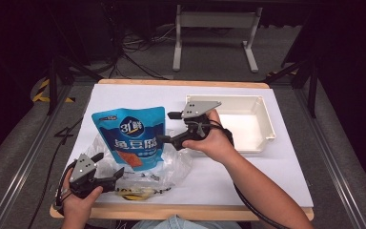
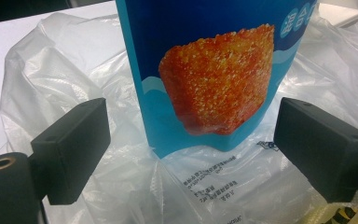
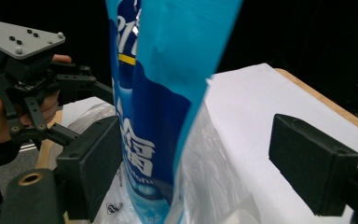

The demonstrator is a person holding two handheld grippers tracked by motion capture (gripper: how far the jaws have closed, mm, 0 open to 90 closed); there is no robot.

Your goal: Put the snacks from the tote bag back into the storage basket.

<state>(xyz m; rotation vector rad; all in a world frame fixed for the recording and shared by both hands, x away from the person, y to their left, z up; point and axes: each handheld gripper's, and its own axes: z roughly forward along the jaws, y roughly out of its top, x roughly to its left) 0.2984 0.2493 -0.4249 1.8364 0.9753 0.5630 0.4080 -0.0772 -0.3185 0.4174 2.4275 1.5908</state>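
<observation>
A blue snack pouch (image 1: 131, 136) printed with an orange fried piece (image 2: 214, 79) stands upright on a crumpled clear plastic bag (image 1: 176, 164). My left gripper (image 1: 109, 164) sits at the table's near left, aimed at the pouch. Its jaws are open (image 2: 196, 144), and the pouch and bag lie ahead of them, untouched. My right gripper (image 1: 165, 127) comes in from the right at the pouch's edge. The pouch (image 3: 154, 116) rises between its open jaws (image 3: 209, 158), close to the left pad, with a wide gap to the right one.
A white rectangular tray (image 1: 264, 119) sits at the back right, just behind my right hand. A yellow packet (image 1: 133, 193) and small dark bits lie in the bag near the front edge. White sheet (image 1: 267, 176) covers the wooden tabletop.
</observation>
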